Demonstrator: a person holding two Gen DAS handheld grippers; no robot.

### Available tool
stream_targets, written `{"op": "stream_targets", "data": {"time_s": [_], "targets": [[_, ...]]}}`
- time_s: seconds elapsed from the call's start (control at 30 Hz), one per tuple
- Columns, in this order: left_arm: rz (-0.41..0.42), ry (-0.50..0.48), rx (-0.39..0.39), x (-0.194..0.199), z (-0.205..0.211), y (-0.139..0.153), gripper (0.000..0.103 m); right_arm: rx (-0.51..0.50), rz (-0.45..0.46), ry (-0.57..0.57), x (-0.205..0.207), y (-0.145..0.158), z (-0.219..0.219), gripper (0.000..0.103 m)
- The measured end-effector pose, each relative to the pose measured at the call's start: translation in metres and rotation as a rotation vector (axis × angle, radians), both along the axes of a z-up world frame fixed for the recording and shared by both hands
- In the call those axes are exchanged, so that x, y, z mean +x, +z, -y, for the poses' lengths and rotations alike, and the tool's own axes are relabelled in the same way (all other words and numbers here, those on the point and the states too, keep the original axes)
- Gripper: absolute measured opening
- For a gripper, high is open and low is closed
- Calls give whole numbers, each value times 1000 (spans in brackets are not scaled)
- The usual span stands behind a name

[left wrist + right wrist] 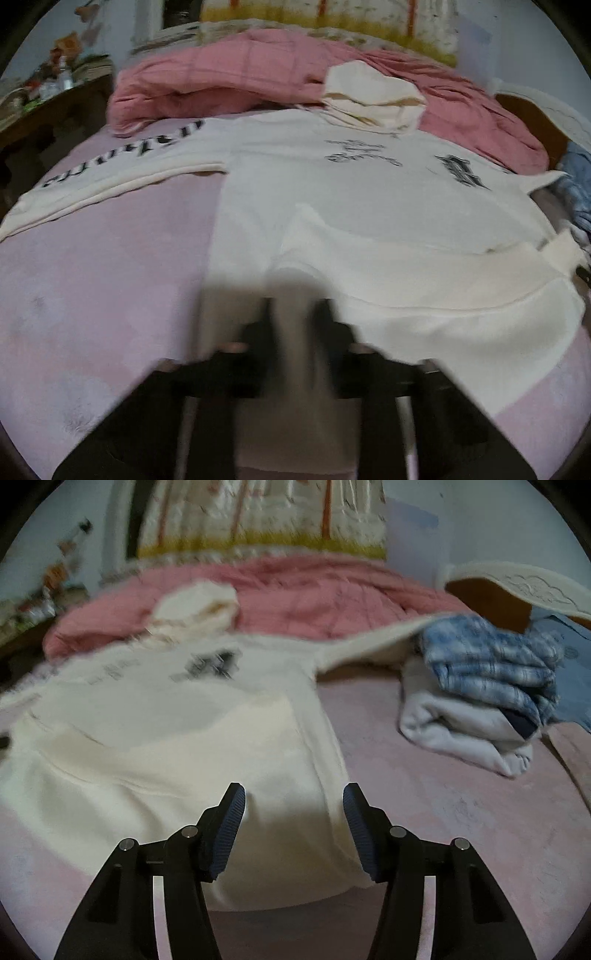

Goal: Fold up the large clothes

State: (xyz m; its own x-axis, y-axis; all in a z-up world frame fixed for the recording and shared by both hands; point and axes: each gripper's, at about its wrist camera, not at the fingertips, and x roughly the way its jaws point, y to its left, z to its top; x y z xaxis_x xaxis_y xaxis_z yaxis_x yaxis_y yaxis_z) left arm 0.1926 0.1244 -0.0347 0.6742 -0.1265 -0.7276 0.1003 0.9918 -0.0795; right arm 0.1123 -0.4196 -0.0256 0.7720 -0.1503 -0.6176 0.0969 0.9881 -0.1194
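Note:
A cream hoodie (369, 206) with black print lies front up on the pink bed sheet (92, 295), its hood toward the far side and its left sleeve (122, 162) stretched out left. My left gripper (295, 317) hangs over the hoodie's near left hem; it is blurred, with cloth between the fingers, and I cannot tell if it grips. In the right wrist view the hoodie (166, 746) fills the left half. My right gripper (293, 812) is open, with its blue pads either side of the hoodie's near right hem corner.
A pink quilt (240, 81) is bunched behind the hoodie. A pile of blue plaid and white clothes (480, 694) lies at the right, under the hoodie's right sleeve tip. A cluttered wooden side table (44, 103) stands at the far left. The headboard (517, 587) is at the right.

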Motion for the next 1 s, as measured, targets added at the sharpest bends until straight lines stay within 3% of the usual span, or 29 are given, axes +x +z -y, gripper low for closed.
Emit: {"op": "stream_targets", "data": {"time_s": [0.07, 0.1, 0.23, 0.37, 0.5, 0.6, 0.67, 0.8, 0.87, 1.0], "targets": [[48, 20, -2, -8, -3, 8, 5, -5, -38, -52, 8, -6, 3, 36], [72, 44, 13, -13, -4, 12, 5, 9, -31, -65, 8, -4, 7, 19], [88, 104, 39, -20, -8, 13, 5, 51, 17, -129, 3, 3, 23, 8], [2, 103, 92, -7, -5, -6, 9, 70, -51, -147, 11, -9, 32, 8], [15, 110, 113, -8, -4, -3, 23, 45, -37, -143, 8, -8, 30, 8], [58, 117, 107, -15, -5, 3, 29, 66, -30, -141, 6, -7, 35, 9], [123, 131, 114, -26, -5, 13, 46, 96, 6, -122, 0, -3, 37, 9], [242, 95, 131, -53, 3, 34, 60, 108, 99, -91, -18, 14, 35, 9], [290, 68, 137, -67, 11, 43, 73, 93, 143, -79, -28, 23, 29, 9], [359, 30, 98, -90, 22, 57, 85, 92, 195, -34, -42, 37, 10, 9]]}}
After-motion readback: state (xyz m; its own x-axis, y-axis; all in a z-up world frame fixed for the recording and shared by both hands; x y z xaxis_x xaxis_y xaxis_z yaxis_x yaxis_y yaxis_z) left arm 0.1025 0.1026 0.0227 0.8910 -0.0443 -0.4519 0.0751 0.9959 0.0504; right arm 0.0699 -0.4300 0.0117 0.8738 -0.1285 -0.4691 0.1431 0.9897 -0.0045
